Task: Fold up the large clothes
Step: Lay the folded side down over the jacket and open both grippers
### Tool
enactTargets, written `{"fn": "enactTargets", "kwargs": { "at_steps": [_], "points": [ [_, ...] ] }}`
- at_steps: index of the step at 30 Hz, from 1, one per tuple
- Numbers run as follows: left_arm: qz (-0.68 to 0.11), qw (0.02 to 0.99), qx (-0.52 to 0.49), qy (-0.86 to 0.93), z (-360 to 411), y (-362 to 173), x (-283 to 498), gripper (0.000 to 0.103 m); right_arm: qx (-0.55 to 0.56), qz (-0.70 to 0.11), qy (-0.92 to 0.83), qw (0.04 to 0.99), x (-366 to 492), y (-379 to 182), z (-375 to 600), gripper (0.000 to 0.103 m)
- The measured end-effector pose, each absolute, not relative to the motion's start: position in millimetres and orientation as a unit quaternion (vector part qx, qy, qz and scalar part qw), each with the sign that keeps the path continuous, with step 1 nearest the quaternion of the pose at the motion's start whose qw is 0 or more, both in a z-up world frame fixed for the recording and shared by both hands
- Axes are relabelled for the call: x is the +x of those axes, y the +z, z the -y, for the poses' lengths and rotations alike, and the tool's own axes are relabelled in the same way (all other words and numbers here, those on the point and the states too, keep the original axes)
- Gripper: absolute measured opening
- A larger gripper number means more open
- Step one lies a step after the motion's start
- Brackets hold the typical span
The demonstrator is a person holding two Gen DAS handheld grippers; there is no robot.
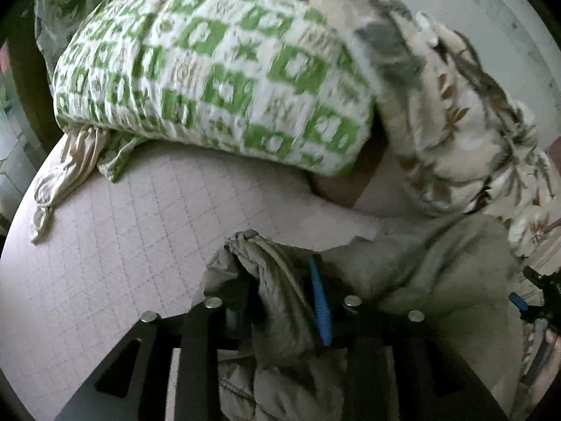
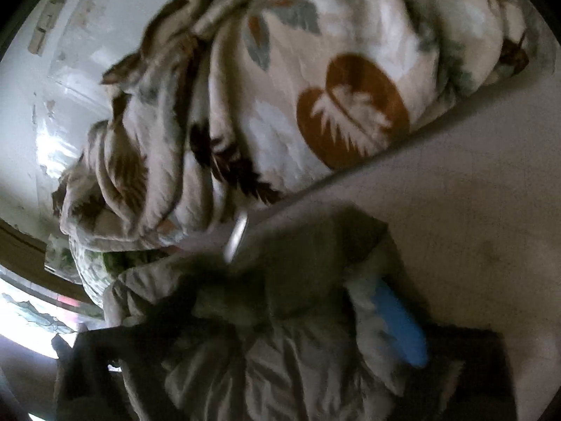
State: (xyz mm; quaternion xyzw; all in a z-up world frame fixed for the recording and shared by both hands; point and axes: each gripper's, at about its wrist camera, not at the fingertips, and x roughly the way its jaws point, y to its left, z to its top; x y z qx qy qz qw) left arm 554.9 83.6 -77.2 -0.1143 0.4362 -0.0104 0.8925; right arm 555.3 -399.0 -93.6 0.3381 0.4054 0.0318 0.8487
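Both tongs, left (image 1: 280, 301) and right (image 2: 315, 319), pinch one khaki jacket (image 1: 438, 273)

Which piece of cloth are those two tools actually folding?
On the pale quilted bed, nearest the camera, lies a plain olive-grey padded garment. Unlike the green-checked pillow and leaf-print blanket behind it, it has no pattern, and the left fingers pinch it.

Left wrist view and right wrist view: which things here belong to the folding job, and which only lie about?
For the job:
- grey-green padded jacket
- left gripper, jaws shut on the jacket
- right gripper, jaws shut on it too

Just lying about:
- green checked pillow
- leaf-print blanket
- beige cloth
- quilted mattress cover
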Motion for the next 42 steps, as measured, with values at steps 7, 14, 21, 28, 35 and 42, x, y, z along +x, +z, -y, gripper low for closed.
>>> {"fn": "enactTargets", "kwargs": {
  "at_steps": [7, 14, 21, 28, 35, 42],
  "points": [
    [-0.355, 0.934, 0.025, 0.046, -59, -41, 522, 0.08, 0.313, -0.415, 0.033, 0.854, 533, -73, 394, 0.103],
    [-0.386, 0.915, 0.122, -0.006, 12, -75, 499, 0.08, 0.228, -0.461, 0.04, 0.857, 523, -70, 362, 0.103],
    [-0.413, 0.892, 0.184, 0.018, 71, -123, 507, 0.08, 0.117, -0.503, 0.064, 0.854, 535, -85, 302, 0.103],
    [-0.445, 0.868, 0.211, 0.062, 74, -162, 538, 0.085, 0.033, -0.522, 0.005, 0.852, 555, -131, 289, 0.103],
    [-0.439, 0.877, 0.188, 0.059, 69, -149, 530, 0.085, 0.035, -0.523, -0.015, 0.851, 560, -125, 292, 0.103],
    [-0.408, 0.902, 0.141, 0.004, 35, -117, 456, 0.085, 0.036, -0.508, 0.055, 0.859, 488, -85, 295, 0.103]
  ]
}}
